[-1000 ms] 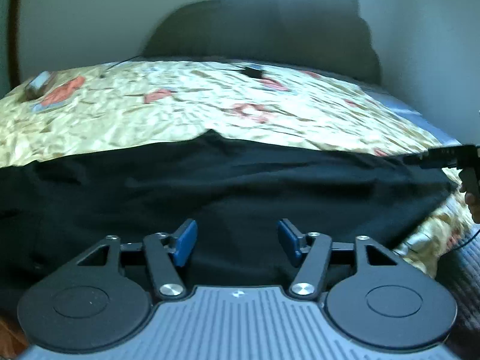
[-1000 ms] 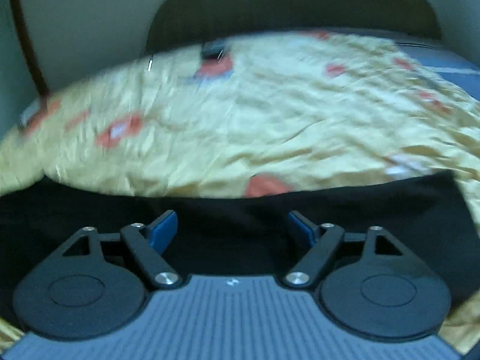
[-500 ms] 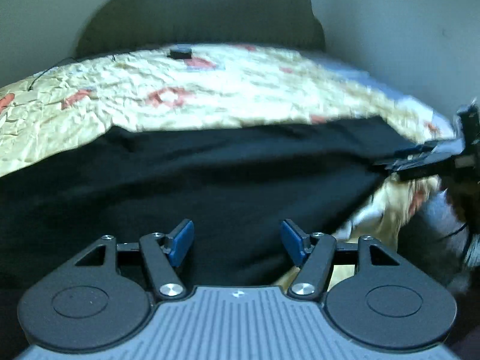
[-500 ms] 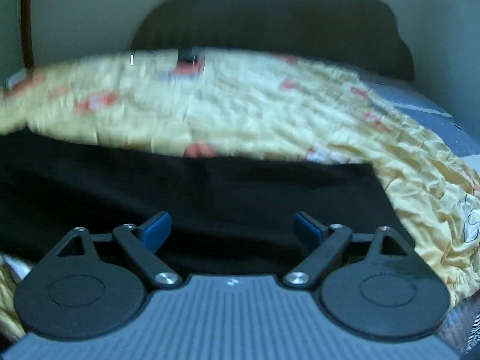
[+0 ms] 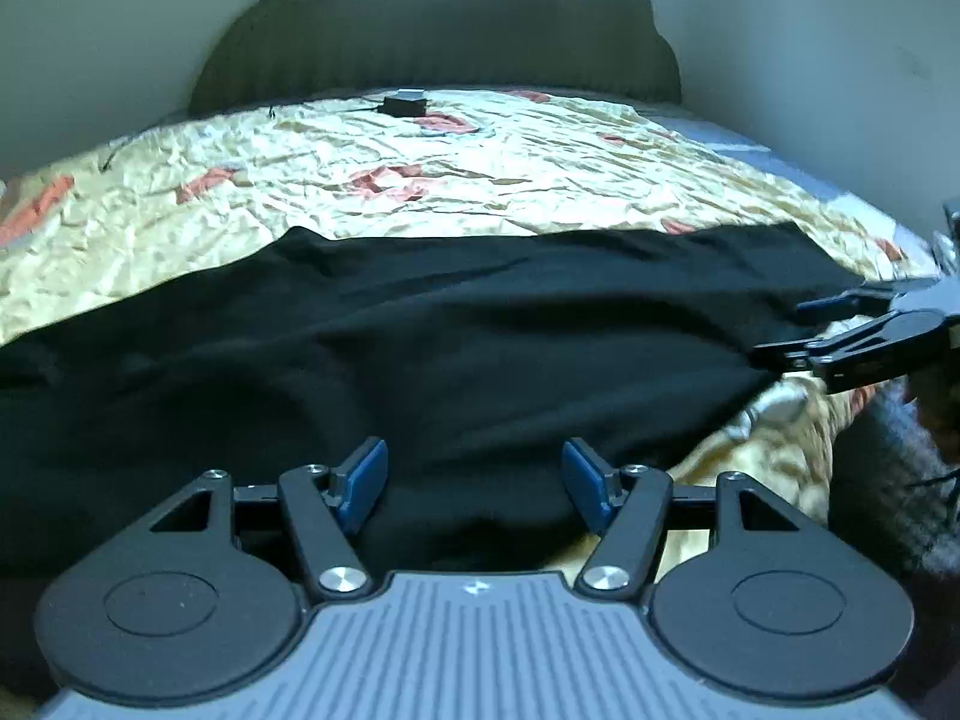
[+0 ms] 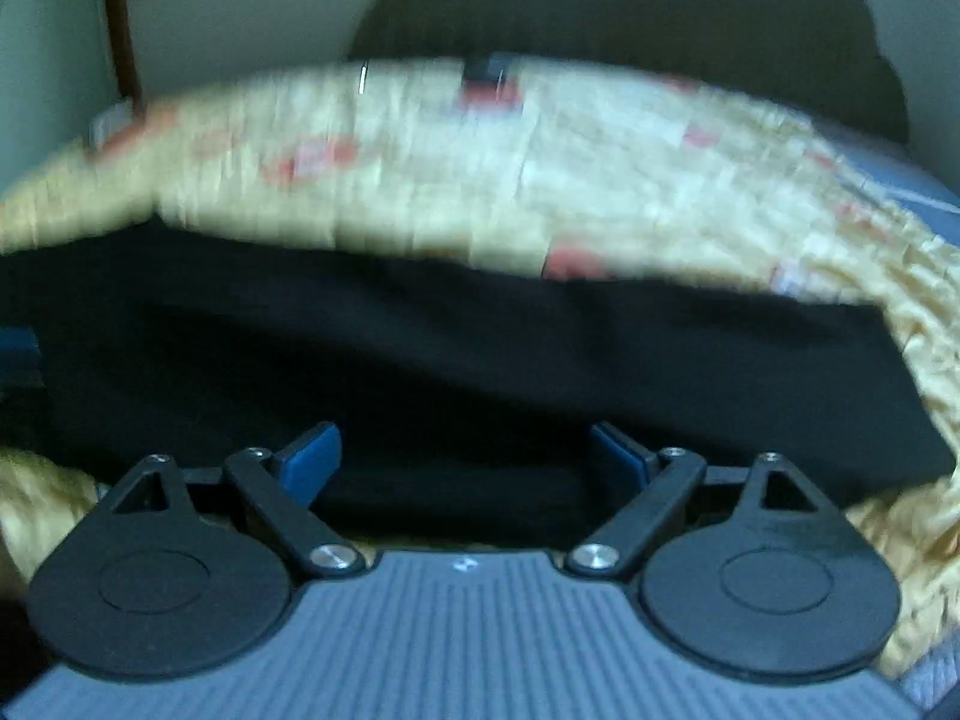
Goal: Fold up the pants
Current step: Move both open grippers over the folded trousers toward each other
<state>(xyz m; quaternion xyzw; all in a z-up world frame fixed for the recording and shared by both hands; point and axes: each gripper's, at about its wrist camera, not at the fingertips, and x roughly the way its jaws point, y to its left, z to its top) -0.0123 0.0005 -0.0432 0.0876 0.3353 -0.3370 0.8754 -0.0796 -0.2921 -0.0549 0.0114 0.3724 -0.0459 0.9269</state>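
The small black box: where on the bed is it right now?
In the left wrist view the small black box sits at the far edge of the floral bedspread, against the dark headboard, well beyond the black pants.

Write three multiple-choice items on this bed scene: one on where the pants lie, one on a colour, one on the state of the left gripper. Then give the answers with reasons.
1. Where do the pants lie?
A. Spread across the near part of the bedspread
B. Hung over the headboard
C. On the floor

2. What colour are the pads on the left gripper?
A. Red
B. Blue
C. White

3. How does the left gripper stand?
A. Shut on the pants
B. Shut on the bedspread
C. Open, with cloth lying between its pads

Answers:
1. A: black cloth runs side to side over the yellow patterned cover, below the headboard.
2. B: both pads show blue against the black linkage.
3. C: the pads stand well apart and press on nothing.
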